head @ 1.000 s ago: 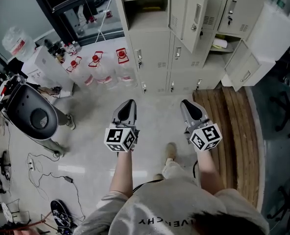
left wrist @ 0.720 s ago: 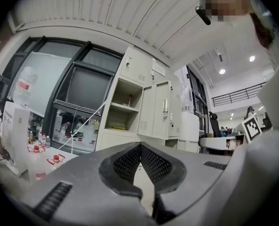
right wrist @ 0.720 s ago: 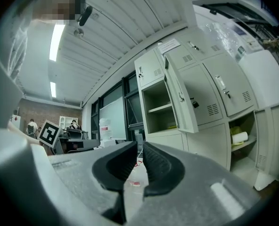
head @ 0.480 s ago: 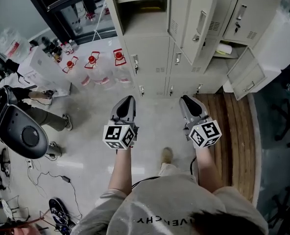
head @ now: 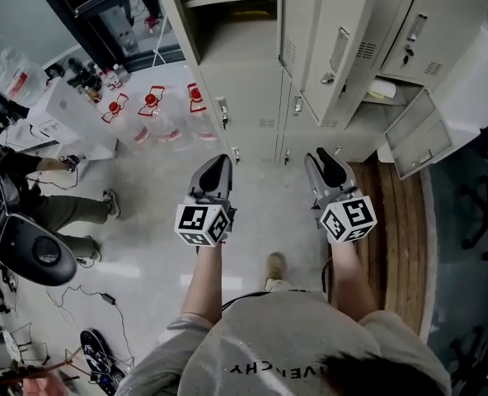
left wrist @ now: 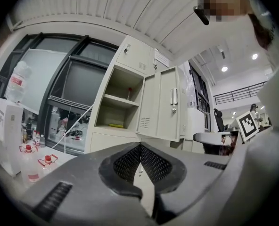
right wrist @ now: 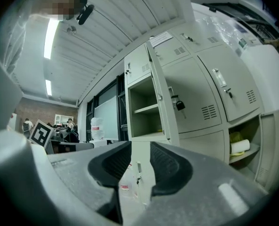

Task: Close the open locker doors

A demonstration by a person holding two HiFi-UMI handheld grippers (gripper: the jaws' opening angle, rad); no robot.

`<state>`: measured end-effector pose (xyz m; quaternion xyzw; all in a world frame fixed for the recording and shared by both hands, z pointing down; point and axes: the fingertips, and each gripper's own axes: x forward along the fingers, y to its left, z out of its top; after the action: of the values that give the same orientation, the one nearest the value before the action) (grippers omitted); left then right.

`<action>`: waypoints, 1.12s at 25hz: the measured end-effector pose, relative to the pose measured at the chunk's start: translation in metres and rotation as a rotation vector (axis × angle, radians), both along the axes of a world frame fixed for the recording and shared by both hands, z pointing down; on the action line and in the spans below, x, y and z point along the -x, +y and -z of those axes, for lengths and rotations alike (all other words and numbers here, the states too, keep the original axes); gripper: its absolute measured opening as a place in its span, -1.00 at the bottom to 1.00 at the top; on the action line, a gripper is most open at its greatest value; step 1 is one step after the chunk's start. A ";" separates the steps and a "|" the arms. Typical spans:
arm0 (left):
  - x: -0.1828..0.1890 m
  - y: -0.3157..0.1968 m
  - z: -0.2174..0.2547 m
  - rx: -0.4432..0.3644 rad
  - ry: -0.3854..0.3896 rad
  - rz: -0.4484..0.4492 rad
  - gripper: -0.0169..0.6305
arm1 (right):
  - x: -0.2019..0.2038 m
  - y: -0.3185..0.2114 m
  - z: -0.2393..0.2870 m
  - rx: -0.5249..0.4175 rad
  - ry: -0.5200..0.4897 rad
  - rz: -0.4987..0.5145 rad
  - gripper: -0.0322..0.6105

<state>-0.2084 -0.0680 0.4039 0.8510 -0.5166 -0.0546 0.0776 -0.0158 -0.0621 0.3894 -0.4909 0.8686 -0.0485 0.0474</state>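
A bank of pale grey lockers [head: 252,89] fills the top of the head view. One tall upper door [head: 335,48] stands swung out, beside an open shelved compartment [head: 236,7]. At the lower right a smaller door [head: 421,139] hangs open beside a compartment that holds a pale roll [head: 382,89]. My left gripper [head: 218,162] is shut and empty, its tips meeting [left wrist: 140,147], short of the lockers. My right gripper [head: 322,157] is open; its jaws have just been opening, with nothing between them [right wrist: 140,147]. In the right gripper view the tall door [right wrist: 160,98] shows nearly edge-on.
Large water bottles [head: 149,110] stand on the floor left of the lockers. A person [head: 54,205] and a dark round machine [head: 25,250] are at the far left, with cables [head: 87,295] nearby. Wooden planks [head: 392,221] lie on the right, near an office chair [head: 483,213].
Both grippers have moved forward with the person, so the lockers are closer and larger. A person has come into view at the far left.
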 end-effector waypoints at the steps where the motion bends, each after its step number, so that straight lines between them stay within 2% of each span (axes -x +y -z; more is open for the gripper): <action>1: -0.003 -0.005 0.000 0.001 -0.004 -0.001 -0.95 | -0.005 -0.007 0.002 -0.006 0.001 -0.019 -0.52; 5: -0.008 -0.019 0.002 -0.005 -0.010 0.004 -0.95 | -0.025 -0.034 0.014 -0.033 0.001 -0.084 -0.38; 9: -0.014 -0.032 0.001 -0.010 -0.008 0.015 -0.95 | -0.038 -0.058 0.019 -0.044 0.001 -0.103 -0.33; 19: -0.029 -0.055 -0.001 -0.005 -0.008 -0.008 -0.95 | -0.031 -0.085 0.029 -0.059 0.055 -0.079 -0.33; 28: -0.026 -0.055 -0.008 0.000 0.006 0.000 -0.95 | -0.021 -0.090 0.029 -0.060 0.088 -0.090 -0.38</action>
<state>-0.1823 -0.1233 0.4123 0.8508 -0.5164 -0.0572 0.0790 0.0050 -0.1520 0.3609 -0.5296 0.8479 0.0014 0.0257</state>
